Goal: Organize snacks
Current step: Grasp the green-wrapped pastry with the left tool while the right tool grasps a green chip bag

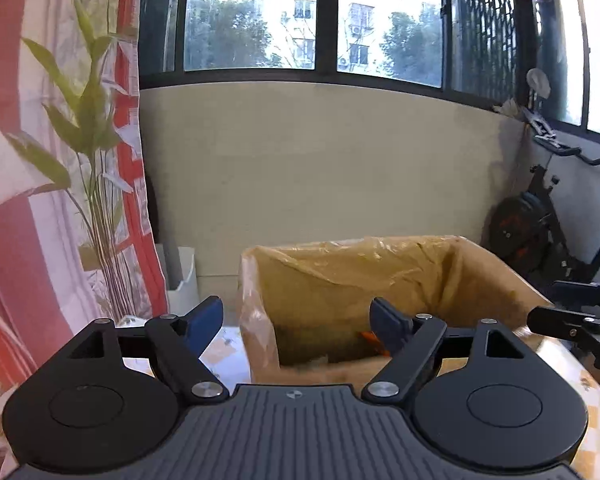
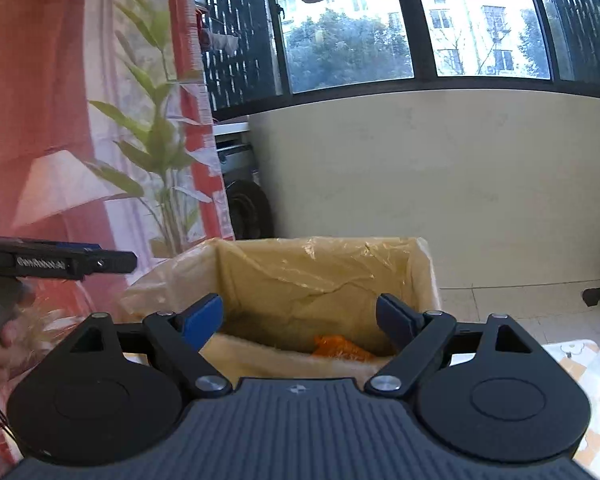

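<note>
Box ahead of me on the bench.
A snack packet (image 2: 342, 347) lies in the lined box (image 2: 428, 276); a plant (image 2: 156, 148) stands behind, left.

We count one lined cardboard box (image 2: 328, 276) holding one orange snack packet (image 2: 342, 348) (only partly visible), two hand-held grippers, left hand-held gripper (image 1: 296, 322) and right hand-held gripper (image 2: 300, 320), and one potted plant (image 1: 88, 128).

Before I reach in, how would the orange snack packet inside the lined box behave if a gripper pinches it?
The orange packet looks crinkled and soft, so it would probably flop and weigh little. Its glossy wrapper may slip between pads. The loose plastic liner around it could snag.
</note>
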A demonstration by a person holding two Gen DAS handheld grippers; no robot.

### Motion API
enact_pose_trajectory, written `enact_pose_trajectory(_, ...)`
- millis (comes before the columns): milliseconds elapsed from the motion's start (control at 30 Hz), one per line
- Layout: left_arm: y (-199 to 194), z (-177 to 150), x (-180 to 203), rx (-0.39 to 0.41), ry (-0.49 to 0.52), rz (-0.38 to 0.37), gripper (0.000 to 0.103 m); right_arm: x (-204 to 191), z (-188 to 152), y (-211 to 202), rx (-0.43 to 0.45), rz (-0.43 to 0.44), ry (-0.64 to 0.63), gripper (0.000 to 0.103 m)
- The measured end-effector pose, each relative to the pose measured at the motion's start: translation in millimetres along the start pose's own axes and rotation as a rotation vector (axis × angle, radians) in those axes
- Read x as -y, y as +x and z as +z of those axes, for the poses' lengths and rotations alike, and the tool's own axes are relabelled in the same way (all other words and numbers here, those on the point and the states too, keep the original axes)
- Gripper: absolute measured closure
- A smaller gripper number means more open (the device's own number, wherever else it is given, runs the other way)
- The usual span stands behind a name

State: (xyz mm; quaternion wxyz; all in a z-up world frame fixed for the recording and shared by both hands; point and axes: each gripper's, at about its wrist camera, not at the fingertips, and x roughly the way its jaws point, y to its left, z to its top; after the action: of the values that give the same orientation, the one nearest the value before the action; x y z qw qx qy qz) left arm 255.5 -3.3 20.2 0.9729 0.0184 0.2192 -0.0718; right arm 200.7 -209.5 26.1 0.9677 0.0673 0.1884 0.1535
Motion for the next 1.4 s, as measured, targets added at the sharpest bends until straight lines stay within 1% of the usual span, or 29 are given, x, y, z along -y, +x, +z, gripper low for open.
enact_pose_trajectory(67,-15.6,-10.0,-1.6,-0.001,-0.004,-0.032,0.021,2.8,-7.8,-14.0,-0.01,0.015,-0.005,0.017)
enact_pose_trajectory(200,-36.3,-44.5,3.2,-0.011,-0.012,-0.049,0.021,8.4,-33.5,-37.0,-0.04,0.015,-0.027,0.017)
enact_pose_trajectory(267,-40.6,-66.7,11.1,-0.024,-0.015,-0.047,0.021,11.4,-50.1,-47.3,-0.054,0.001,-0.043,0.017)
enact_pose_trajectory(367,-39.8,-96.8,20.9,-0.054,-0.063,-0.061,0.021,21.0,-75.6,-58.6,-0.084,-0.02,-0.02,0.017)
enact_pose_trajectory(400,-39.4,-106.1,23.5,-0.051,-0.073,-0.066,0.021,24.1,-84.1,-61.2,-0.094,-0.033,-0.013,0.017)
enact_pose_trajectory(467,-38.3,-123.5,32.8,-0.044,-0.073,-0.047,0.021,28.9,-101.5,-65.6,-0.116,-0.056,-0.017,0.017)
enact_pose_trajectory(500,-35.2,-130.1,35.7,-0.055,-0.078,-0.041,0.022,30.2,-109.5,-66.3,-0.13,-0.065,-0.032,0.017)
enact_pose_trajectory(567,-29.9,-144.9,40.7,-0.083,-0.096,-0.059,0.022,30.0,-125.6,-66.5,-0.162,-0.075,-0.093,0.017)
enact_pose_trajectory(600,-27.0,-152.1,42.6,-0.1,-0.104,-0.066,0.022,29.4,-133.1,-66.4,-0.179,-0.069,-0.125,0.016)
enact_pose_trajectory(633,-23.9,-158.5,44.5,-0.12,-0.107,-0.071,0.022,29.5,-140.4,-66.2,-0.202,-0.057,-0.156,0.011)
enact_pose_trajectory(667,-20.5,-165.2,46.3,-0.142,-0.107,-0.076,0.022,30.1,-148.6,-66.9,-0.226,-0.045,-0.189,0.01)
enact_pose_trajectory(767,-11.8,-181.5,48.5,-0.192,-0.104,-0.082,0.022,29.8,-168.5,-66.6,-0.278,-0.034,-0.299,0.008)
enact_pose_trajectory(833,-9.5,-190.8,50.5,-0.216,-0.108,-0.094,0.023,33.2,-180.6,-68.0,-0.297,-0.033,-0.339,0.005)
enact_pose_trajectory(933,-4.6,-203.7,58.2,-0.256,-0.081,-0.127,0.023,38.8,-189.8,-63.0,-0.318,-0.026,-0.318,0.005)
enact_pose_trajectory(1033,-3.0,-216.7,70.6,-0.3,-0.045,-0.15,0.023,42.0,-191.1,-54.5,-0.347,-0.019,-0.236,0.005)
enact_pose_trajectory(1100,-0.7,-223.7,75.4,-0.329,-0.041,-0.168,0.023,41.8,-192.6,-51.7,-0.342,-0.02,-0.174,0.007)
enact_pose_trajectory(1167,1.2,-226.9,76.0,-0.342,-0.039,-0.166,0.023,38.7,-197.8,-50.1,-0.328,-0.022,-0.126,0.015)
enact_pose_trajectory(1200,1.6,-228.1,75.4,-0.345,-0.04,-0.166,0.023,36.6,-201.0,-49.2,-0.32,-0.031,-0.109,0.022)
enact_pose_trajectory(1233,2.0,-229.1,74.3,-0.348,-0.042,-0.166,0.023,34.2,-204.6,-48.8,-0.307,-0.048,-0.094,0.023)
enact_pose_trajectory(1300,3.3,-231.1,72.5,-0.354,-0.049,-0.167,0.023,28.6,-212.0,-50.4,-0.253,-0.101,-0.07,0.023)
enact_pose_trajectory(1367,4.9,-234.2,72.7,-0.366,-0.053,-0.167,0.023,22.8,-218.9,-53.3,-0.207,-0.128,-0.06,0.023)
enact_pose_trajectory(1400,5.5,-235.5,74.5,-0.374,-0.05,-0.165,0.024,19.9,-220.9,-54.3,-0.195,-0.136,-0.075,0.024)
